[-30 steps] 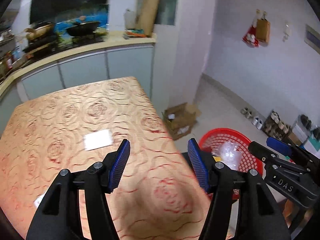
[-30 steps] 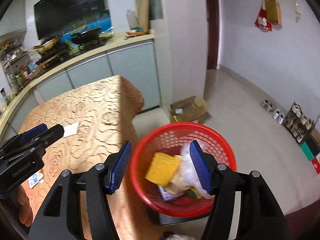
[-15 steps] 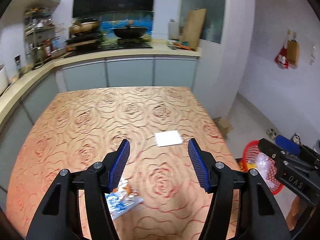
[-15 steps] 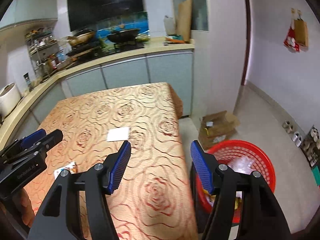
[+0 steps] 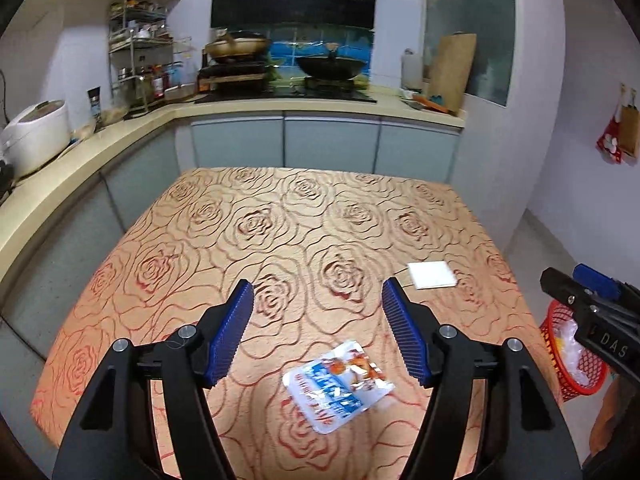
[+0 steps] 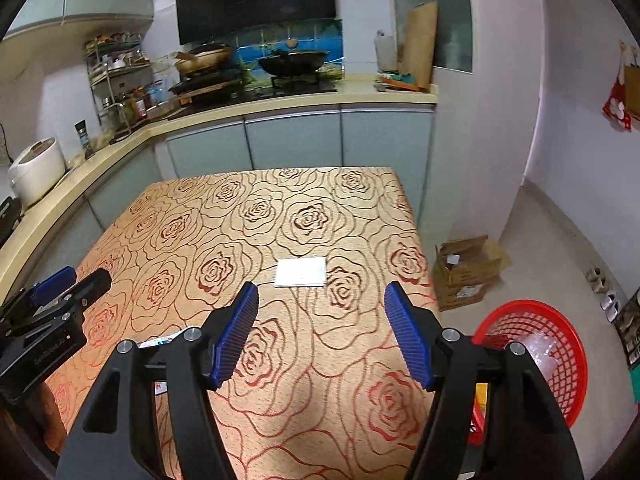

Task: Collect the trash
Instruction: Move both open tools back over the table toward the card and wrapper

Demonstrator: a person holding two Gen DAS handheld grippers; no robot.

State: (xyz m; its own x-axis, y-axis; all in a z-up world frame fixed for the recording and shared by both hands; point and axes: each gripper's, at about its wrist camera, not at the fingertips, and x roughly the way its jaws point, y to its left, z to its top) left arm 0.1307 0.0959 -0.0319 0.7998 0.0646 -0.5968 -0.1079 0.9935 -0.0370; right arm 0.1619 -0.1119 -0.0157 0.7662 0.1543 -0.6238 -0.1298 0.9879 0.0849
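A blue and white snack wrapper [image 5: 338, 386] lies on the rose-patterned table [image 5: 280, 240], just below and between my left gripper's [image 5: 318, 328] open, empty jaws. A flat white paper square [image 5: 432, 274] lies further right on the table; it also shows in the right wrist view [image 6: 301, 272], ahead of my right gripper [image 6: 322, 332], which is open and empty. A red trash basket [image 6: 560, 360] with clear plastic in it stands on the floor right of the table. Only a corner of the wrapper [image 6: 154, 344] shows in the right wrist view.
A kitchen counter [image 5: 120, 128] with cabinets runs along the left and far sides of the table, with a rice cooker [image 5: 34, 136] and woks on it. An open cardboard box [image 6: 466, 270] sits on the floor by the table's right edge. Shoes [image 6: 604, 288] line the right wall.
Both grippers have swung left, away from the red basket and over the table. The wrapper has come into view under my left gripper. Both grippers stayed open and empty.
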